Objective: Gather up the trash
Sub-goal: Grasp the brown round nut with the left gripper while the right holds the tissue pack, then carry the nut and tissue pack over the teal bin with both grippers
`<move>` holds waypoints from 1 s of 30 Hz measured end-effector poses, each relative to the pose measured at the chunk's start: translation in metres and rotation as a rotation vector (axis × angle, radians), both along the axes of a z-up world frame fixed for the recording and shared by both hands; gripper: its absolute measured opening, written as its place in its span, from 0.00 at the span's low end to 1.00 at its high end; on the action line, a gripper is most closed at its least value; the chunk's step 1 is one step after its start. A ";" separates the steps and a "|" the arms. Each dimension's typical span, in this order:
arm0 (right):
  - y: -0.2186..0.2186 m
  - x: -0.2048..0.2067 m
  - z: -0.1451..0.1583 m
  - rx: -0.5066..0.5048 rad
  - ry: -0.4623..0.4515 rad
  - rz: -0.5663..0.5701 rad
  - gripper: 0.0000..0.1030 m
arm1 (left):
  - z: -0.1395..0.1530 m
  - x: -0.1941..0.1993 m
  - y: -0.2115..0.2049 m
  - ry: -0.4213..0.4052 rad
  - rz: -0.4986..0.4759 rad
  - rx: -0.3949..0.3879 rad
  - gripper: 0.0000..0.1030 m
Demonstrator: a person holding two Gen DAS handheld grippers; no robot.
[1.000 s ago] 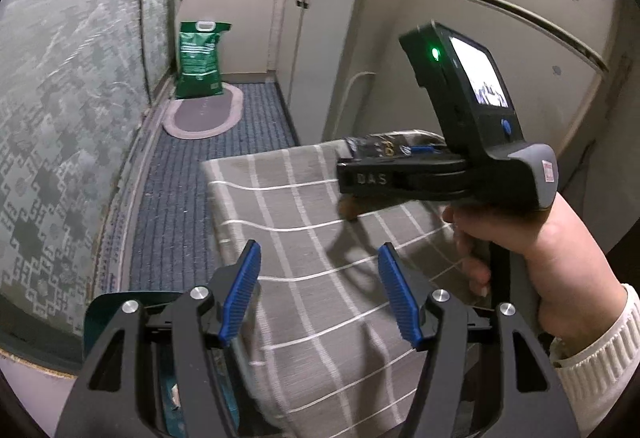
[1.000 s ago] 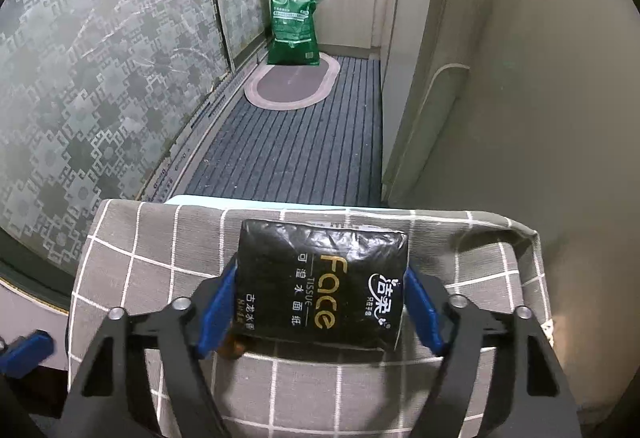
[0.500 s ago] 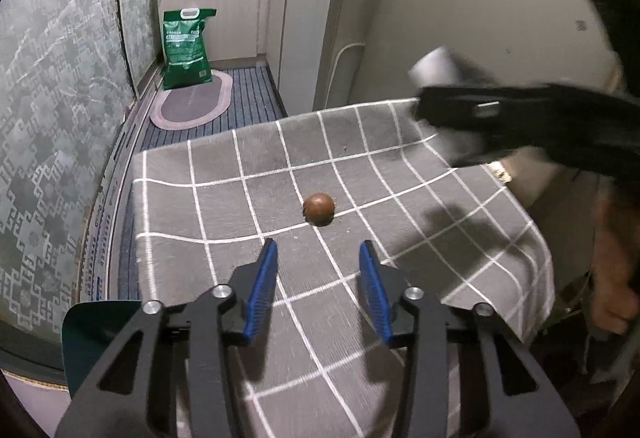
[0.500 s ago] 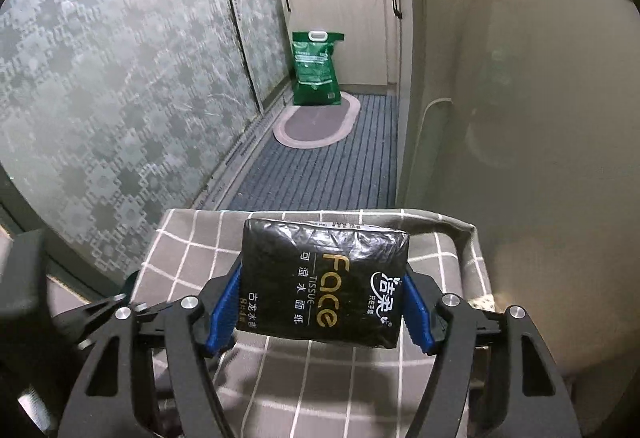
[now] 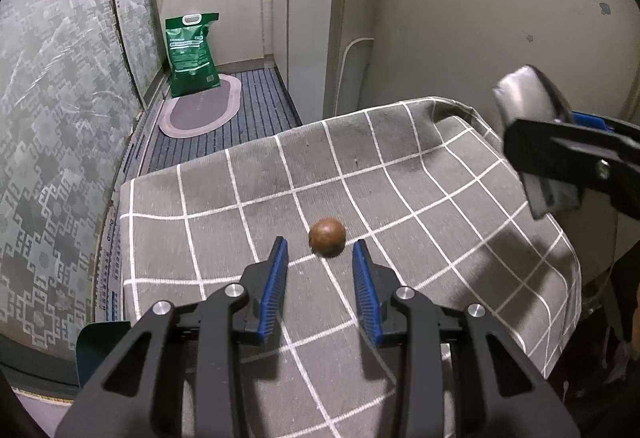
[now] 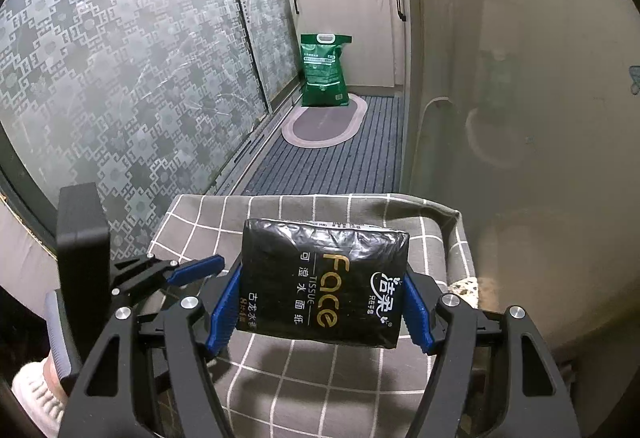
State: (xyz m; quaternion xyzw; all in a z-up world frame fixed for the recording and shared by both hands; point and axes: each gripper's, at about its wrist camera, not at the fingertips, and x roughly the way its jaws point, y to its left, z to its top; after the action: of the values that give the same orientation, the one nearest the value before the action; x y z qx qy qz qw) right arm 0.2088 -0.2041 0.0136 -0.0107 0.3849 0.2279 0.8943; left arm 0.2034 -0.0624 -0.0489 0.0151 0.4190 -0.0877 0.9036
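A small brown round nut-like ball lies on the grey checked tablecloth. My left gripper is open, its blue pads either side of and just short of the ball. My right gripper is shut on a black "Face" tissue pack and holds it above the cloth. The right gripper with the pack shows at the right edge of the left wrist view. The left gripper shows at lower left of the right wrist view.
A pale appliance wall stands right of the table. A green bag and an oval mat lie on the striped floor beyond. Patterned glass doors run along the left. A teal bin edge shows at lower left.
My right gripper lifted the tissue pack off the cloth and moved right, uncovering the brown ball. My left gripper moved forward to the ball and narrowed somewhat.
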 end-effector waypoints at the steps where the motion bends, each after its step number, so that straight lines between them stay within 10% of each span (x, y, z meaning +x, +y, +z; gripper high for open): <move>1: 0.000 0.000 0.000 0.002 0.000 0.002 0.67 | 0.000 0.002 -0.001 0.003 0.004 0.005 0.37; 17: -0.015 -0.007 -0.004 -0.019 -0.001 0.008 0.67 | 0.000 0.015 -0.013 0.024 -0.005 0.053 0.21; 30: -0.001 -0.014 0.001 -0.016 -0.019 0.038 0.67 | 0.025 -0.011 0.018 -0.006 0.042 -0.063 0.20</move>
State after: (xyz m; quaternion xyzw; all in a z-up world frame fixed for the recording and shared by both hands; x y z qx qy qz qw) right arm 0.1946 -0.2055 0.0147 -0.0273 0.3778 0.2419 0.8933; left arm 0.1925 -0.0447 -0.0234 -0.0221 0.4135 -0.0820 0.9066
